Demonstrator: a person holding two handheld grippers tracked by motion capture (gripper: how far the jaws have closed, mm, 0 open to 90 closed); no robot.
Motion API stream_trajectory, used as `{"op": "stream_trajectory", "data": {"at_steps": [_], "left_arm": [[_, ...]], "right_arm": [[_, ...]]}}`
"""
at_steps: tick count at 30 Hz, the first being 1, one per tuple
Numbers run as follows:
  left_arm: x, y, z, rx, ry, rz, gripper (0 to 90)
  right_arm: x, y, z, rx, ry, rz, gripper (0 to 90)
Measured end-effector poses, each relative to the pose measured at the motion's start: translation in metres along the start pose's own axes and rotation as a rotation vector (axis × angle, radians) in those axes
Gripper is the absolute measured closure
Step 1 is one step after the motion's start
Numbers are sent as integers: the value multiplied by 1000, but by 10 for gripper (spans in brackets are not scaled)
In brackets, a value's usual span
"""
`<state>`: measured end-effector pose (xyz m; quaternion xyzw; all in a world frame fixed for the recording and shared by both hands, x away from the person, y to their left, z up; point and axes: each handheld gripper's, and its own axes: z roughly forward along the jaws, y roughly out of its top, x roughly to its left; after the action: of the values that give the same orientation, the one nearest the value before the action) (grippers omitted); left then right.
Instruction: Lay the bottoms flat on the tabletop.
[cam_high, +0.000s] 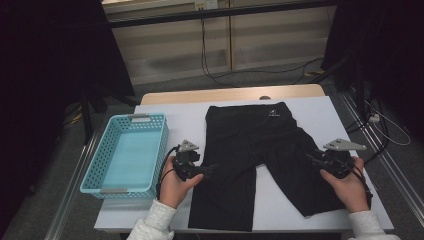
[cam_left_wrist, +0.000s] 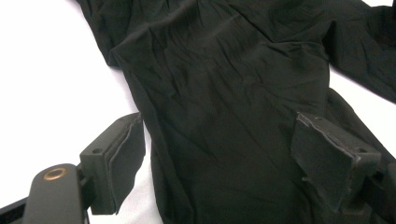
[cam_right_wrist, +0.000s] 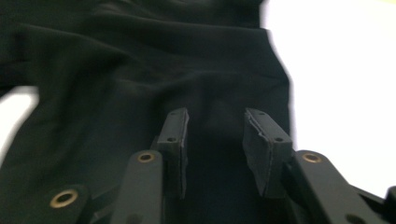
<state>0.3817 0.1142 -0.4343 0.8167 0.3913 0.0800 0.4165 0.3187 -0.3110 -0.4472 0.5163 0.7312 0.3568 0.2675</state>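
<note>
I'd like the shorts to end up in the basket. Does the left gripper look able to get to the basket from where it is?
Probably yes. The left gripper sits open over the shorts, just beside the basket, with bare table and nothing standing between them.

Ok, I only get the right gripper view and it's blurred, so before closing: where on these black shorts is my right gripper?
Observer: The right gripper sits over the outer edge of the black shorts' right-hand leg, roughly halfway down.
Operator: And the left one?
Observer: The left gripper is wide open, with its jaws standing either side of the other leg.
Operator: Anything beside the shorts?
Observer: A light blue basket stands to their left, not touching the fabric.
</note>
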Motion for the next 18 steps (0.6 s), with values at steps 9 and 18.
{"op": "stream_trajectory", "data": {"at_steps": [9,18], "left_arm": [[-4,1,2,1,-6,6,182],[-6,4,1,-3,-4,19,183]], "right_arm": [[47,-7,-7,14,99,-60,532],[92,-11,-8,47,199,-162,539]]}}
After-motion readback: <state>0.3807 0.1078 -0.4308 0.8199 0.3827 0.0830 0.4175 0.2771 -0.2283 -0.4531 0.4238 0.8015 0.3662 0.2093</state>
